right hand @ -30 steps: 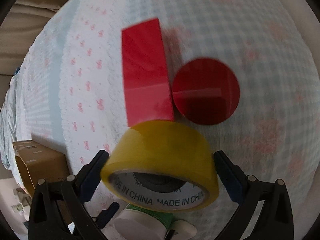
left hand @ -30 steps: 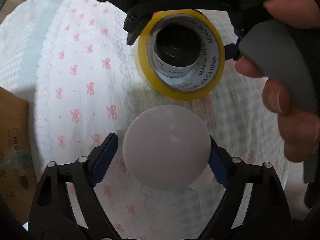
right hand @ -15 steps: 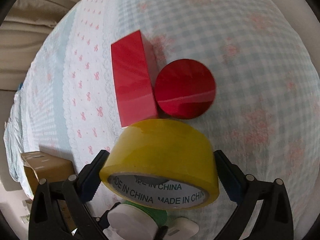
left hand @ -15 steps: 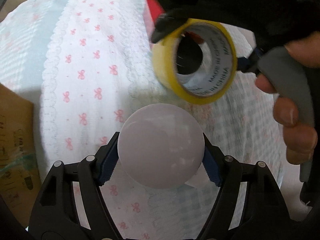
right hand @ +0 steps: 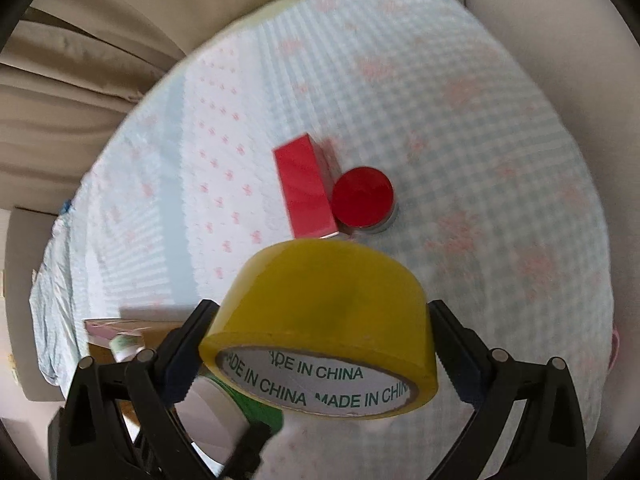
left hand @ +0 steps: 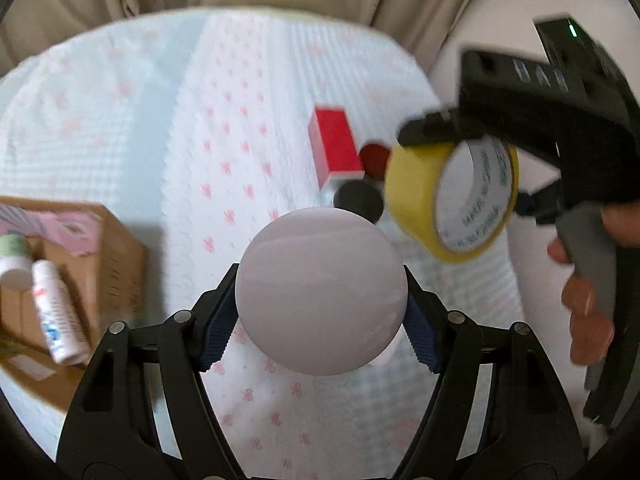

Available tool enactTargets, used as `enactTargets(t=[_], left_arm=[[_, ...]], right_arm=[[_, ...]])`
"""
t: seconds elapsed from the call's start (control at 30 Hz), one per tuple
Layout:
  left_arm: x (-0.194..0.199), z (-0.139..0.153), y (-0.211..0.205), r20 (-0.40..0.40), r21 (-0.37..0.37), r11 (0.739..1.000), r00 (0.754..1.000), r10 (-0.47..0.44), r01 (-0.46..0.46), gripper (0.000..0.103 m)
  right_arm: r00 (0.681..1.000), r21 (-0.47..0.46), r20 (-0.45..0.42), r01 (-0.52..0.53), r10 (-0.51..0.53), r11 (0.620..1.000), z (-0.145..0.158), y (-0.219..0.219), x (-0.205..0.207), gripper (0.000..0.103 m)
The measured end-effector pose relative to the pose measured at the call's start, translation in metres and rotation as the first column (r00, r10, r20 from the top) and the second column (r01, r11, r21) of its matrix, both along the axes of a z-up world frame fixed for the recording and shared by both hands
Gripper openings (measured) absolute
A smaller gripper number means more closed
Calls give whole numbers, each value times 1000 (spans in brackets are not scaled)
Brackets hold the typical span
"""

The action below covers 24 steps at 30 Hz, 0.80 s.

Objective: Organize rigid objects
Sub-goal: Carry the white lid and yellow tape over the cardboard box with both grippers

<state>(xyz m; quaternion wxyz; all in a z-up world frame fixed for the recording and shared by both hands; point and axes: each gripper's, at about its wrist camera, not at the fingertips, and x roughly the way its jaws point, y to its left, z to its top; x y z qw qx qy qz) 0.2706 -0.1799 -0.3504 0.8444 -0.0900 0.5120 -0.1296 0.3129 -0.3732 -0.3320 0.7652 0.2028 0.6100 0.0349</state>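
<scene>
Left hand-held gripper (left hand: 320,300): pinching white round-capped container (left hand: 320,292), raised over checked cloth (left hand: 240,120) | Right hand-held gripper (right hand: 320,336): pinching yellow tape roll (right hand: 320,320), core printed "MADE IN CHINA", above red box (right hand: 304,192) touching red disc (right hand: 362,196)

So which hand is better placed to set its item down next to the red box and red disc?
Right, probably: the right gripper holds the yellow tape roll just short of the red box and red disc.
</scene>
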Motion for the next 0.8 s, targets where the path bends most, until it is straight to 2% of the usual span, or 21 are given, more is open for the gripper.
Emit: enactTargets(t=[0.23,0.43,0.57,0.8], left_arm=[[-21,78,41,112,-43,997,992,66,-61,70],[-46,140,99,153,-70,986,975,163,-154,70],[-64,166,144,180,-61,977,961,210,-203,69],[-80,184,230,193,-69,970,950,244,-234,69]], right_arm=[[996,7,88,-10,9,1000,74,21,-33,100],[982,26,176,-78,72,997,128,58,-47,101],[972,45,209,-123,111,991,147,92,-54,101],[965,68,231,-140,121,988,165,161,-69,101]])
